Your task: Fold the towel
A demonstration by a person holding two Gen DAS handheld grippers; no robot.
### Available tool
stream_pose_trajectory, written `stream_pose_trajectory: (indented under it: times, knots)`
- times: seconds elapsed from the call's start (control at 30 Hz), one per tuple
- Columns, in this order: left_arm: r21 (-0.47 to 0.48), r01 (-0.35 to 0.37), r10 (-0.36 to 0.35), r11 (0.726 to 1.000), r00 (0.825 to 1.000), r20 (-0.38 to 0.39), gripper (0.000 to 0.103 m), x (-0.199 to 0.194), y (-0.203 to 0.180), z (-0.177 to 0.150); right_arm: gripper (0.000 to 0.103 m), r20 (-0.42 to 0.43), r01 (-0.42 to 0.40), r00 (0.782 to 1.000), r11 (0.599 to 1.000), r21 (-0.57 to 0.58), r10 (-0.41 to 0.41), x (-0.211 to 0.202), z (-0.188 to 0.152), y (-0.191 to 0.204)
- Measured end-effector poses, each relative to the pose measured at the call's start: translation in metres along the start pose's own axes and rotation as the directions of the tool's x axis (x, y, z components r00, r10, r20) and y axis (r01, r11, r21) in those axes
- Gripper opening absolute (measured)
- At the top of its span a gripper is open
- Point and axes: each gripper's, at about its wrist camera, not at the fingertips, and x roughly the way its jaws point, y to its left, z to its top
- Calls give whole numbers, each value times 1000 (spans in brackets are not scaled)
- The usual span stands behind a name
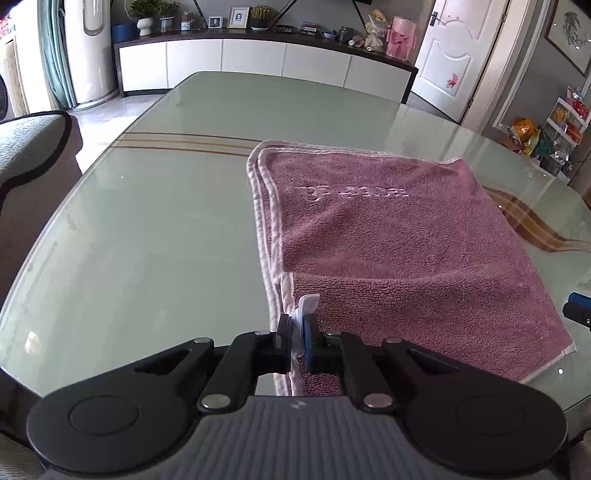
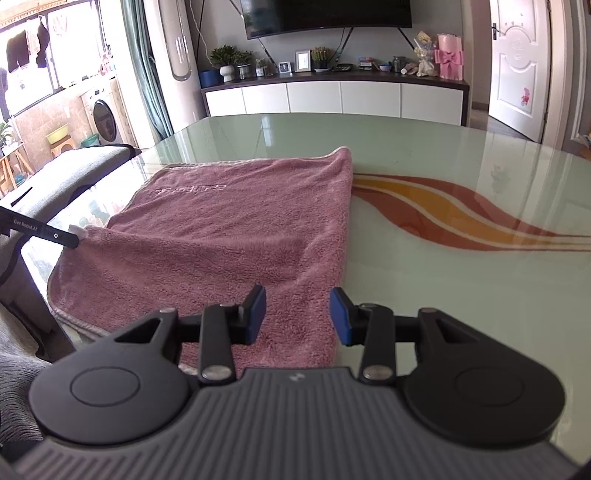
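- My left gripper (image 1: 296,334) is clamped on the pink towel's (image 1: 388,229) near corner hem and white label (image 1: 308,304).
- My right gripper (image 2: 297,314) hangs with jaws apart over the towel's near right edge on the glass table (image 2: 461,177).

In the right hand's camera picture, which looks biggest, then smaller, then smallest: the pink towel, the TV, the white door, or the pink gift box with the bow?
As they look in that view:
1. Pink towel, biggest by far, but also nearest the camera.
2. TV, partly cut off at the top.
3. White door, close to the TV, so unsure.
4. Pink gift box, smallest.
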Motion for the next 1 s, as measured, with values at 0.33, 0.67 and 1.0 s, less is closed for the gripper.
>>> stream_pose_trajectory:
  times: [0.33,0.67,1.0]
  knots:
    - [20,-27,28,999,999,-29,13,15,3,-3,37,-77,32,996,999,0,-32,12,-6,2]
    - [23,-60,60,998,998,-5,16,14,8,10,38,-127,58,990,998,18,-55,17,-15,-4]
    - [8,-89,89,996,996,23,17,11,13,17,23,-133,37,990,999,3,-36,16,-14,-2]
